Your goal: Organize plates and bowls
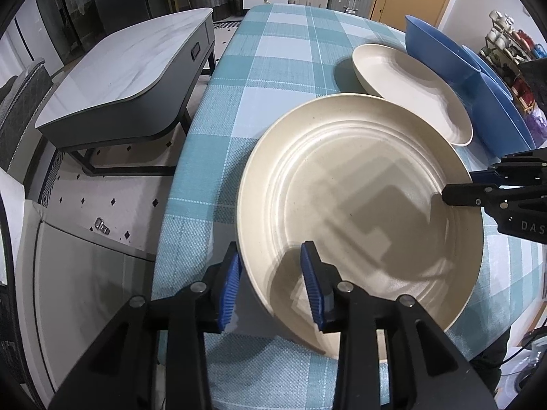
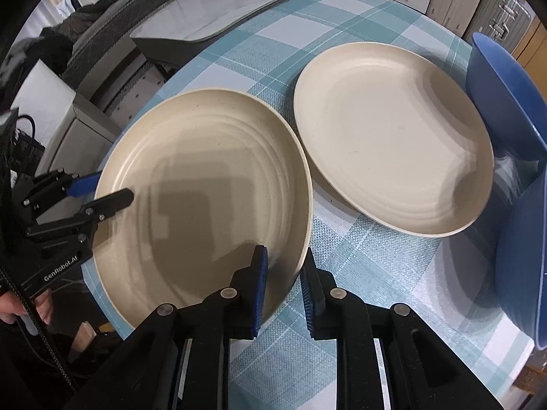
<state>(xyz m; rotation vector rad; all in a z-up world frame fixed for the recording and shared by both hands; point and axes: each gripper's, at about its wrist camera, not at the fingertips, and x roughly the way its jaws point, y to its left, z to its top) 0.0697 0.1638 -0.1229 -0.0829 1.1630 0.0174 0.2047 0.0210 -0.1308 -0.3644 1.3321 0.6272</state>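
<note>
A cream ridged plate (image 1: pixel 359 205) (image 2: pixel 205 188) lies on the checked tablecloth (image 1: pixel 266 68). My left gripper (image 1: pixel 271 290) is open, its two blue pads astride the plate's near rim. My right gripper (image 2: pixel 283 294) is open too, astride the opposite rim; it also shows in the left wrist view (image 1: pixel 461 188). The left gripper shows in the right wrist view (image 2: pixel 102 191). A second cream plate (image 1: pixel 410 92) (image 2: pixel 393 136) lies just beyond. Two blue bowls (image 1: pixel 441 51) (image 2: pixel 506 99) stand at the table's right side.
The table's left edge (image 1: pixel 191 157) drops to a tiled floor. A low marble-top table (image 1: pixel 126 75) stands left of it. Shelves with small items (image 1: pixel 506 44) stand at the far right. The nearer blue bowl (image 2: pixel 523 256) stands close to my right gripper.
</note>
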